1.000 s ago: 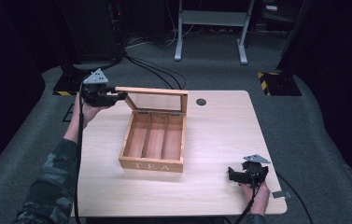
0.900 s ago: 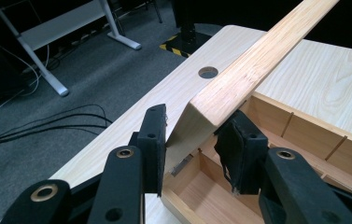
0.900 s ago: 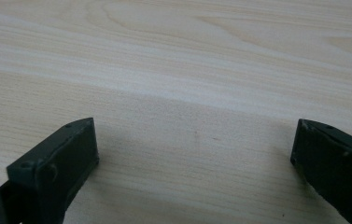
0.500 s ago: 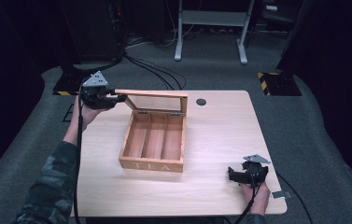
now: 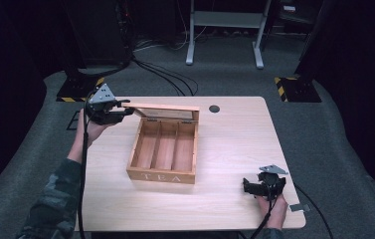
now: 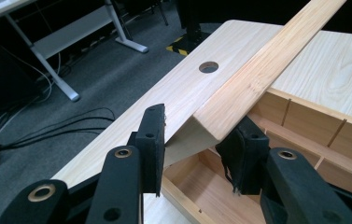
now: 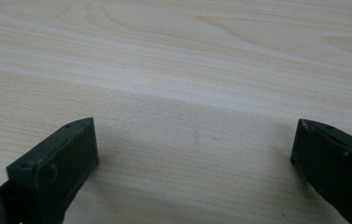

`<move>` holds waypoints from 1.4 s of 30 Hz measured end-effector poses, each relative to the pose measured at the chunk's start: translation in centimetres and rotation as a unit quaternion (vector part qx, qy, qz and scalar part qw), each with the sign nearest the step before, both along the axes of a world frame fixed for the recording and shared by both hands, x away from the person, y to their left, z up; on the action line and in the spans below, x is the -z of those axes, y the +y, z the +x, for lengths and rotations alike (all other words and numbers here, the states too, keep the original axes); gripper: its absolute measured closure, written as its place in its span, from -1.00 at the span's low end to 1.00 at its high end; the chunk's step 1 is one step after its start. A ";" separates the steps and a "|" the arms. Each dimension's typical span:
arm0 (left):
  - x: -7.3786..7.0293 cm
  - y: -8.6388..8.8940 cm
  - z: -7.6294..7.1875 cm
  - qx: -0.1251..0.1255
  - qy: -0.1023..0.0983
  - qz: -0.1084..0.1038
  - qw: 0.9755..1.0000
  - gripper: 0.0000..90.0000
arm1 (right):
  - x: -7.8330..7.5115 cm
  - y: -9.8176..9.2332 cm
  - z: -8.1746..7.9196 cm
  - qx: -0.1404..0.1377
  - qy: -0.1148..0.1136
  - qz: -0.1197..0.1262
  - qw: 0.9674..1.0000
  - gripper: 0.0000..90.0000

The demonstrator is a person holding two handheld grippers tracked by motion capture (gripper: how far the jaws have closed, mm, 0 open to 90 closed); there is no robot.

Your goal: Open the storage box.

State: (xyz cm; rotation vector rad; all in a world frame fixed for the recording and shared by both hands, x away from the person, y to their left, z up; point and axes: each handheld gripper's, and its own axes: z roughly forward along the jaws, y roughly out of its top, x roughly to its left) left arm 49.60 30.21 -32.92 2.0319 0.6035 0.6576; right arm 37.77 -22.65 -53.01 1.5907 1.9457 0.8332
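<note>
A wooden tea box (image 5: 161, 176) with three long empty compartments stands mid-table, its front marked TEA. Its lid (image 5: 167, 107) is raised at the back and tilted over the box. My left gripper (image 5: 125, 110) is at the lid's left corner. In the left gripper view the left gripper (image 6: 197, 144) is shut on that lid (image 6: 257, 74) corner, one pad on each side. My right gripper (image 5: 247, 186) rests low at the table's front right, apart from the box. Its jaws stand open over bare wood in the right gripper view (image 7: 194, 149).
The light wooden table (image 5: 234, 139) has a round cable hole (image 5: 214, 108) behind the box. Black cables (image 5: 165, 79) run over the grey floor beyond the far edge, near a white desk frame (image 5: 225, 30). Striped floor markers (image 5: 294, 87) lie off both far corners.
</note>
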 end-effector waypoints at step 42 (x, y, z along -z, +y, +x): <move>8.5 0.4 -5.2 -0.043 0.051 -0.073 0.995 -0.39 | 0.0 0.0 0.0 0.002 0.002 0.000 1.000 -1.00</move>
